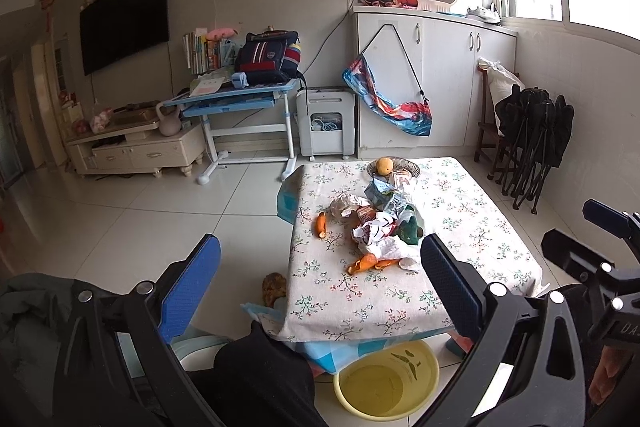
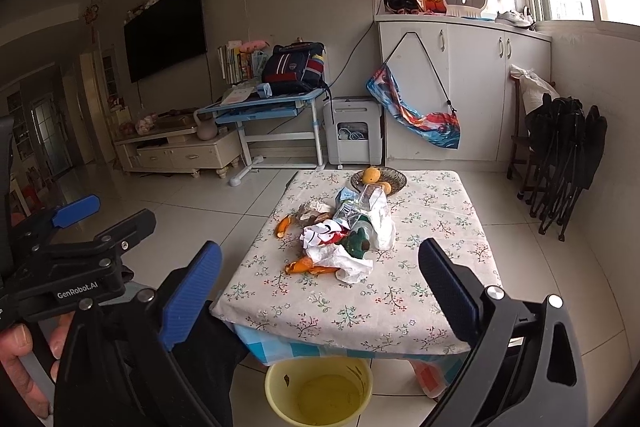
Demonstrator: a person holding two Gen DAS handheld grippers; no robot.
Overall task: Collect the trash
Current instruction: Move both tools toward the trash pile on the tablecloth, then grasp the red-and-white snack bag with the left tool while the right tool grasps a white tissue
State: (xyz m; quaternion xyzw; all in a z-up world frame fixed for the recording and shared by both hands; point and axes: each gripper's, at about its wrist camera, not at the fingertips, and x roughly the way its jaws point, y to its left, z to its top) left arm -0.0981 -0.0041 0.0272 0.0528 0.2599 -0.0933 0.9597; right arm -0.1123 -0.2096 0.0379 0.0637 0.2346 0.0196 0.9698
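A pile of trash [image 1: 374,223] lies in the middle of a low table with a floral cloth [image 1: 472,227]: crumpled paper, wrappers, a blue-green carton [image 1: 380,193], orange peels [image 1: 370,263] and a white plastic bag [image 2: 380,223]. The pile also shows in the right wrist view [image 2: 340,239]. A yellow bin [image 1: 386,383] stands on the floor at the table's near edge, also in the right wrist view [image 2: 318,391]. My left gripper [image 1: 320,291] is open and empty, held short of the table. My right gripper [image 2: 320,291] is open and empty, also short of the table.
A woven dish with fruit [image 2: 378,180] sits at the table's far edge. Something brown [image 1: 274,287] lies on the floor left of the table. Folded black chairs [image 2: 560,155] lean on the right wall. A blue desk [image 1: 240,99] and white cabinets [image 1: 432,79] stand behind.
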